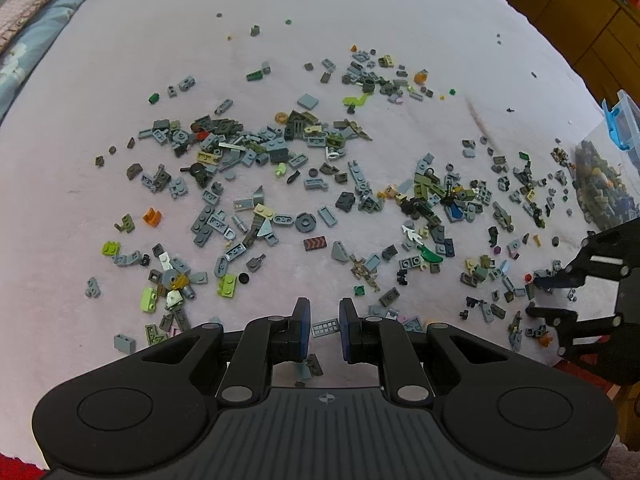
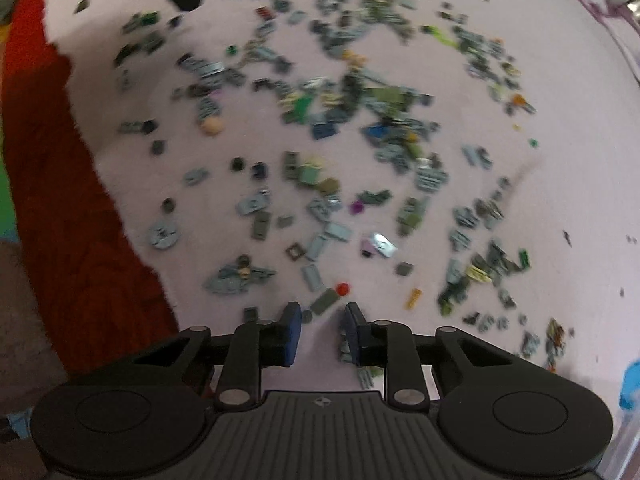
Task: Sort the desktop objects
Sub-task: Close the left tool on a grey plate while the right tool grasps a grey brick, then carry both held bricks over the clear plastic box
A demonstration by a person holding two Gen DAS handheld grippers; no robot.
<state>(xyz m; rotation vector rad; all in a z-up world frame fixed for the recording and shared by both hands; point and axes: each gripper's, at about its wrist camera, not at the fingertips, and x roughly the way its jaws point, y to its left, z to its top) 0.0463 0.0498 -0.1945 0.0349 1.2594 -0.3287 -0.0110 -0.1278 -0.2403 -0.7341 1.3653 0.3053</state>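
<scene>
Bricks [image 1: 280, 184] crowd pink cloth [image 1: 160, 32] (far edge bare).

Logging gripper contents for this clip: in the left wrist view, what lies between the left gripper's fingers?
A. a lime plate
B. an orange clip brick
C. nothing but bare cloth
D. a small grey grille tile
D: a small grey grille tile lies on the cloth between the open fingers of the left gripper, apart from both pads.
</scene>
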